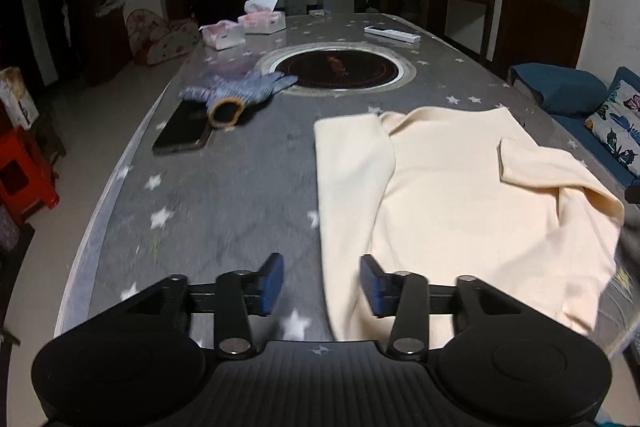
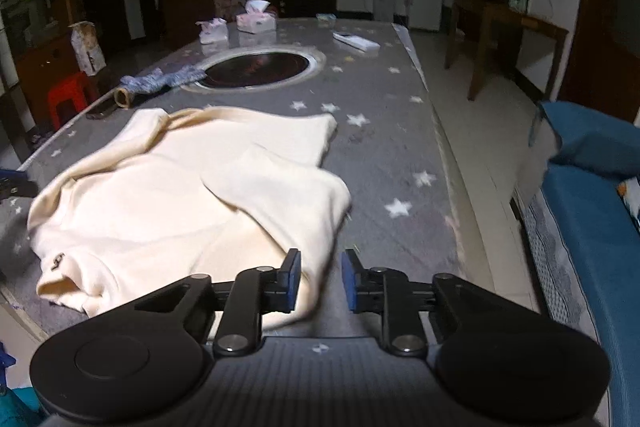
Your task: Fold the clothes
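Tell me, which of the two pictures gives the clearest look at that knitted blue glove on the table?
The left wrist view. There the glove lies close, its fingers and orange-rimmed cuff plain, resting partly on a dark phone. In the right wrist view the glove is farther off, seen side-on and smaller beyond the cream garment.

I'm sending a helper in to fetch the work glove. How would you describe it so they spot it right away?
Start at the round black cooktop set into the star-patterned table. At its left edge lies a blue-and-white knitted glove, fingers reaching the cooktop rim and cuff resting on a black phone. The speckled knit and orange-trimmed open cuff set it apart from the plain cream garment nearby.
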Available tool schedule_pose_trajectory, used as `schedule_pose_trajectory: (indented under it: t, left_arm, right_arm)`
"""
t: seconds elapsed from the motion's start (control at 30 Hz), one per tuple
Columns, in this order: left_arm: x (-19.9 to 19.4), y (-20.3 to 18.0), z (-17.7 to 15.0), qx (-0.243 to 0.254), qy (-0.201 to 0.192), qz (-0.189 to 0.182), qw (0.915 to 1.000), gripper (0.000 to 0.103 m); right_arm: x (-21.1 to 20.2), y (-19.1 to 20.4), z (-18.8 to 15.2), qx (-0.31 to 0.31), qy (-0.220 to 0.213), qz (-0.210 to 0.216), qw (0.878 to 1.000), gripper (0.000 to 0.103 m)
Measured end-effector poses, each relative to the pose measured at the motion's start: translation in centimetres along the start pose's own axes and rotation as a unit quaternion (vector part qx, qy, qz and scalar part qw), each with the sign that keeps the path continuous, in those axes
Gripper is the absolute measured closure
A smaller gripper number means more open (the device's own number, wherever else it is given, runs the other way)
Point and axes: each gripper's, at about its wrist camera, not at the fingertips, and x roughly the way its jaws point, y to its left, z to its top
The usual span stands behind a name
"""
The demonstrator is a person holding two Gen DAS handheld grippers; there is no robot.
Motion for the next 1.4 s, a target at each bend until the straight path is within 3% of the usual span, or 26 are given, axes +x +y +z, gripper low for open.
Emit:
schedule_pose_trajectory:
  t: [0.07,0.5,0.83,1.03,1.17,1.3,1.4]
  left_arm:
    - [1.2,-0.4,0.9,0.004,0.002,0.003,1.0000,0.053]
    - [7.7,-1.7,4.4,0.012,0.027,0.003,0.9996,0.049]
    - [10.2,-1.9,5.3,0.012,0.038,-0.015,0.9991,0.049]
    - [10.6,-1.7,5.5,0.009,0.034,-0.039,0.9986,0.071]
    - [10.5,-1.8,5.4,0.015,0.025,-0.046,0.9985,0.080]
    - [10.0,-1.2,5.5,0.003,0.018,-0.048,0.9987,0.085]
    - [9.4,-0.6,5.5,-0.012,0.011,-0.046,0.9988,0.086]
  right_arm:
    - [0.8,0.9,0.7,-0.014,-0.002,0.008,1.000,0.067]
    - [6.7,5.1,3.4,-0.069,0.007,0.051,0.996,0.053]
    - [9.8,5.9,4.0,-0.083,0.022,0.050,0.995,0.052]
    - [10.6,6.1,3.8,-0.090,0.024,0.039,0.995,0.054]
    - [10.6,5.9,4.0,-0.091,0.025,0.043,0.995,0.067]
    - [10.5,5.7,4.1,-0.086,0.019,0.041,0.995,0.089]
    - [10.1,5.3,4.1,-0.079,0.009,0.034,0.996,0.095]
